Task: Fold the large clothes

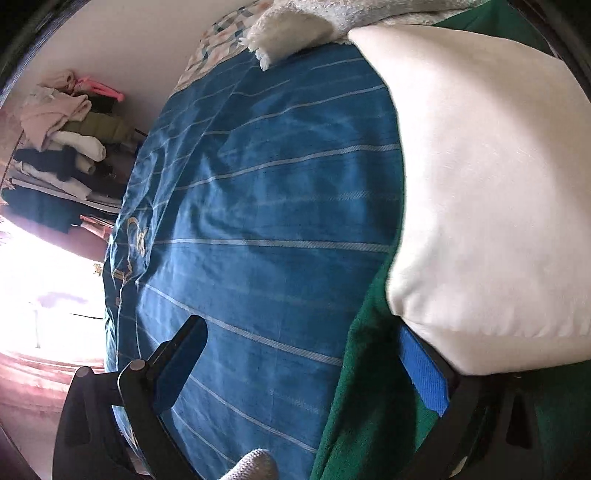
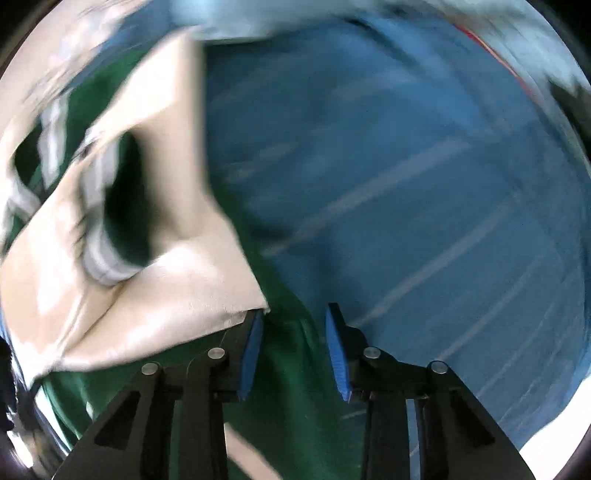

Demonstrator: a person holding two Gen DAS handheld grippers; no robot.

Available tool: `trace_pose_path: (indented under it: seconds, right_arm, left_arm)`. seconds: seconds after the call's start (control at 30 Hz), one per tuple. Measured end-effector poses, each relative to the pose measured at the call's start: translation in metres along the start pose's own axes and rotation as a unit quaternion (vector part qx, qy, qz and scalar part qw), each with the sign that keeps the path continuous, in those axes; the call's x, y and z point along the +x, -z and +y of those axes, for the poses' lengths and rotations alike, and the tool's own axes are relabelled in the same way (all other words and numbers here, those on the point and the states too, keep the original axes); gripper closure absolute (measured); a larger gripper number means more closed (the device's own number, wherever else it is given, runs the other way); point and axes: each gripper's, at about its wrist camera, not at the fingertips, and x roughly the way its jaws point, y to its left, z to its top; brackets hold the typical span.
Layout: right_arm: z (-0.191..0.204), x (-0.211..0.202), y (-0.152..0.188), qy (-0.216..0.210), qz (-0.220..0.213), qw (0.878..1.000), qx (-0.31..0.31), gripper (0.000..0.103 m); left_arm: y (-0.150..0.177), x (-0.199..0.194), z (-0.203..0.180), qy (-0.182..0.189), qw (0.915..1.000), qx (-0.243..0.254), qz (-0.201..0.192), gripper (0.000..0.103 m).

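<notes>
1. Left wrist view, nearest: left gripper (image 1: 303, 363) with fingers spread wide. One black finger (image 1: 177, 363) stands over the blue cloth at lower left; the other finger's blue pad (image 1: 423, 373) lies against green fabric, partly under the cream panel's lower edge. Nothing is clamped between them.
2. Jacket (image 1: 480, 206), green with a large cream panel, fills the right side of this view. The cream panel runs lengthwise from near the gripper up toward the far top of the frame; green fabric borders it below and to the left.
3. Blue striped bedspread (image 1: 258, 206) lies flat under and left of the jacket, its pale stripes crossing the frame.
4. Far end: a white fringed throw (image 1: 291, 33) and a patterned pillow (image 1: 221, 40) at the head of the bedspread; a pile of clothes (image 1: 66, 140) by the wall at far left.
5. Right wrist view (heavily blurred), nearest: right gripper (image 2: 294, 345), blue pads apart with a clear gap, hanging over green fabric.
6. Jacket (image 2: 140, 280) sits left of this gripper; a cream corner touches the left pad. A striped cuff (image 2: 107, 254) shows further up. Long axis here cannot be told.
7. Bedspread (image 2: 406, 184) fills the right and far side.
</notes>
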Motion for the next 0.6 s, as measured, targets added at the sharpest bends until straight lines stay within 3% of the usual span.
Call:
trace_pose_path:
  seconds: [0.07, 0.17, 0.2, 0.23, 0.3, 0.37, 0.4, 0.47, 0.5, 0.6]
  right_arm:
    - [-0.009, -0.003, -0.004, -0.029, 0.015, 0.999, 0.024, 0.067]
    - [0.010, -0.022, 0.004, -0.036, 0.005, 0.999, -0.034, 0.064]
    - [0.017, -0.026, 0.007, -0.045, 0.004, 0.997, -0.061, 0.056]
    - [0.026, -0.026, 0.011, -0.043, 0.011, 0.995, -0.085, 0.049]
    - [0.035, -0.013, 0.017, 0.018, 0.022, 0.991, -0.132, 0.049]
    - [0.024, -0.006, 0.012, 0.063, -0.014, 0.992, -0.109, 0.052]
    - [0.007, -0.002, 0.003, 0.058, -0.029, 0.995, -0.069, 0.060]
    - [-0.019, 0.010, -0.006, 0.008, -0.003, 1.000, 0.012, 0.060]
    - [-0.020, 0.011, -0.007, 0.010, 0.001, 1.000, 0.021, 0.060]
    - [-0.001, -0.009, -0.005, 0.073, 0.006, 0.997, -0.008, 0.059]
  left_arm:
    - [-0.002, 0.001, -0.001, -0.003, 1.0000, 0.007, 0.001, 0.000]
    - [-0.002, -0.002, -0.001, 0.000, 1.0000, 0.007, -0.001, 0.000]
    - [-0.001, -0.004, -0.002, 0.001, 1.0000, 0.006, -0.004, 0.000]
    - [0.001, -0.003, -0.003, 0.000, 0.9999, 0.009, -0.007, 0.000]
    - [0.002, -0.003, -0.006, -0.003, 0.9999, 0.012, -0.010, 0.000]
    - [0.001, 0.004, -0.004, 0.008, 1.0000, -0.002, 0.001, 0.000]
    - [0.001, 0.006, -0.002, 0.016, 0.9998, -0.010, 0.008, 0.000]
    - [-0.002, 0.016, 0.006, 0.049, 0.9974, -0.041, 0.033, 0.000]
    - [-0.002, 0.018, 0.008, 0.056, 0.9967, -0.047, 0.037, 0.000]
    - [0.001, 0.018, 0.017, 0.081, 0.9938, -0.056, 0.051, 0.000]
